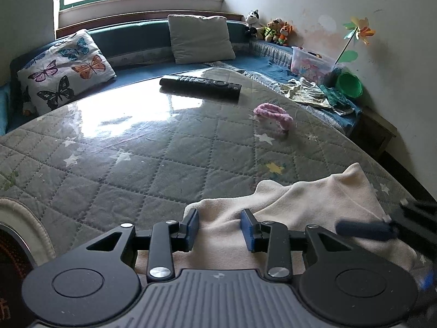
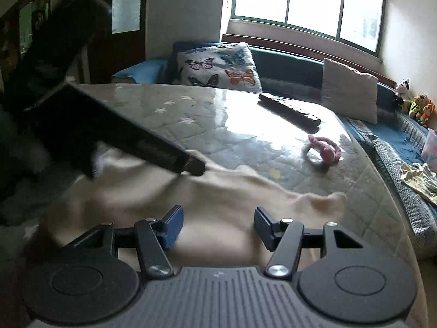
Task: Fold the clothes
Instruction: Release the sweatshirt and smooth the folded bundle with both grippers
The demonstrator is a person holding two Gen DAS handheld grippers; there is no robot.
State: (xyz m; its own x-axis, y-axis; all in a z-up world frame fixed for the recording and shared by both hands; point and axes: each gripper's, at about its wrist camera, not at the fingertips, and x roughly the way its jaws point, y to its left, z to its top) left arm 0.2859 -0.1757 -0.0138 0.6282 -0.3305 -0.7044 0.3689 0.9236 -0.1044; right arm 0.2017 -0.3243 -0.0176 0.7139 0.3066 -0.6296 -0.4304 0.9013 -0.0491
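Note:
A cream fleece garment (image 1: pixel 306 205) lies crumpled at the near edge of the quilted grey table (image 1: pixel 136 164). My left gripper (image 1: pixel 220 225) is open, its blue pads just above the cloth's near left part. In the right wrist view the same garment (image 2: pixel 232 191) is spread below my right gripper (image 2: pixel 217 228), which is open over it. The left gripper's dark body (image 2: pixel 109 134) crosses the upper left of that view, blurred, with its tip on the cloth. The right gripper's blurred tip (image 1: pixel 366 228) shows at the right of the left wrist view.
A black remote (image 1: pixel 200 83) and a pink knitted ring (image 1: pixel 273 114) lie further out on the table. Behind is a blue bench with a butterfly pillow (image 1: pixel 65 71), a grey pillow (image 1: pixel 199 38), plush toys (image 1: pixel 273 28), a toy box (image 1: pixel 311 63) and loose clothes (image 1: pixel 314 93).

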